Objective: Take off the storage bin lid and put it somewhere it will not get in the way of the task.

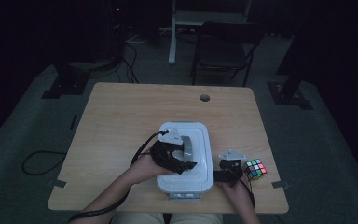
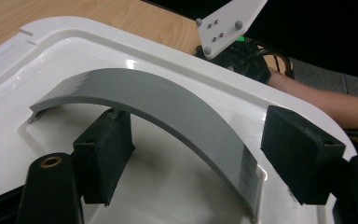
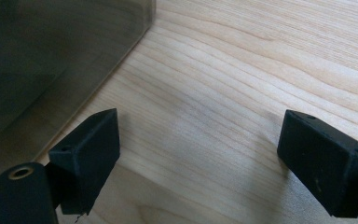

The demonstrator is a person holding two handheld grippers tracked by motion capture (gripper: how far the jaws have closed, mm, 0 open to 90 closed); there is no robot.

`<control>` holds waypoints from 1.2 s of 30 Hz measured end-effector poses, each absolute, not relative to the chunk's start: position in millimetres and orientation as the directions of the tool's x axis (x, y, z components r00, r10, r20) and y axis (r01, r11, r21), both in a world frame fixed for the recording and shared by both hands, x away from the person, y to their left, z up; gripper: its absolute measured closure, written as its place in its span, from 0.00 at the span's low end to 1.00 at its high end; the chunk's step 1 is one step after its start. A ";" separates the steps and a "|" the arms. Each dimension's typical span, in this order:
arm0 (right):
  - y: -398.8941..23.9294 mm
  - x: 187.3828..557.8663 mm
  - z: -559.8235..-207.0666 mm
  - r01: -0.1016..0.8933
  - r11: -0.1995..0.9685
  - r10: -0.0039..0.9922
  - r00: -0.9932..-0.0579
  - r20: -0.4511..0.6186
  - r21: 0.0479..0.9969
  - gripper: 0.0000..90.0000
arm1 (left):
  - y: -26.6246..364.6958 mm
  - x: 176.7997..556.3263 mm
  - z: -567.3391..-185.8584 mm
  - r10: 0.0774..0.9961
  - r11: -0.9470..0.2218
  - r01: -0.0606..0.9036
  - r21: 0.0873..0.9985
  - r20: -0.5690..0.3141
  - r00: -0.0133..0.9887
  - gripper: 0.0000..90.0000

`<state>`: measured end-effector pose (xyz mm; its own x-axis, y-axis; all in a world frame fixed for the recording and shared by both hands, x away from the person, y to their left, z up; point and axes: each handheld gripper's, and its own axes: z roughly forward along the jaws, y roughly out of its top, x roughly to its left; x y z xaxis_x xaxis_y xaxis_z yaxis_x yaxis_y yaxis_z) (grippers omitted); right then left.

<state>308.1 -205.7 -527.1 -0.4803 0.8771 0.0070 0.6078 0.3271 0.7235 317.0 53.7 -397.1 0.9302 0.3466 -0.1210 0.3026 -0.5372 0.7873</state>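
The left gripper stands with its jaws apart astride the grey arched handle, neither pad pressing it; the handle's long axis runs across the gap, atop the white box lid. The right gripper, open, rests beside the box

Left gripper sits over the white lid, its two black fingers straddling the grey arched handle. One finger stands under the arch on the near side, the other beyond the handle, apart from it. Neither pad touches the handle. Past the lid's far rim: wooden table, the other gripper and a forearm.
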 end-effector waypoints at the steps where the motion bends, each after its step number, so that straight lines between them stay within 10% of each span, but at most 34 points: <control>1: -205.7 308.1 -527.1 0.607 0.328 0.877 -0.481 0.006 0.724 0.14 | 53.5 316.6 -397.5 0.342 -0.539 0.300 0.787 -0.121 0.932 0.35; 36: -205.9 308.3 -527.2 0.605 0.330 0.876 -0.482 0.003 0.725 0.14 | 61.5 300.1 -396.8 0.272 -0.536 0.245 0.808 -0.109 0.956 0.75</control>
<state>308.3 -205.9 -527.2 -0.4820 0.8762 0.0033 0.6051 0.3301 0.7245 300.1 61.5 -396.8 0.9562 0.2717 -0.1093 0.2446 -0.5360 0.8080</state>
